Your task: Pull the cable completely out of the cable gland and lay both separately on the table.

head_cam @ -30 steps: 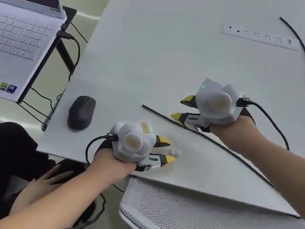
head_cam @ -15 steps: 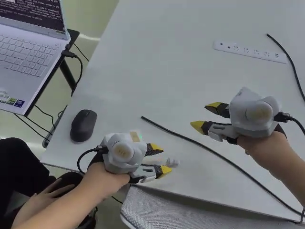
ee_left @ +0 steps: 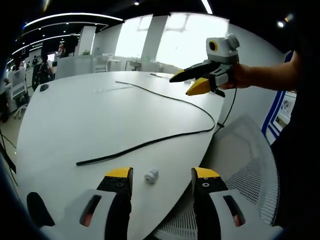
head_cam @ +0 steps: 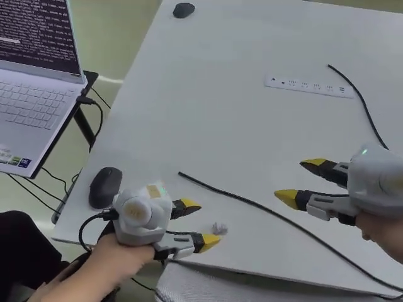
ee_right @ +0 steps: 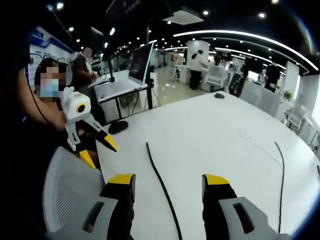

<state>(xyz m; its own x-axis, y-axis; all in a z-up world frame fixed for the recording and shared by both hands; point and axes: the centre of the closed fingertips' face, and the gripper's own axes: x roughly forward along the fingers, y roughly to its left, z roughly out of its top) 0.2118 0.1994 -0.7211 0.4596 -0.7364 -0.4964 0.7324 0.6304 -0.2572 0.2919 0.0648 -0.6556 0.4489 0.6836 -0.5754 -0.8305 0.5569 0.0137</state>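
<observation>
Lying separately on the table (head_cam: 208, 94), head view: cable (head_cam: 252, 204) and cable gland (head_cam: 219, 229); left gripper (head_cam: 203, 221) and right gripper (head_cam: 295, 180) both spread, empty. Left gripper view: cable gland (ee_left: 151, 175) just beyond parted jaws, near the table edge, likely to roll off if nudged. Right gripper view: cable (ee_right: 160, 182) beneath parted jaws, liable to drag if snagged.

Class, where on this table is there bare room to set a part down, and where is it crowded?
Bare: the wide stretch between the black cable and the power strip; also between the near mouse and far mouse. Crowded: the near edge, with the cable gland by the left gripper.
</observation>
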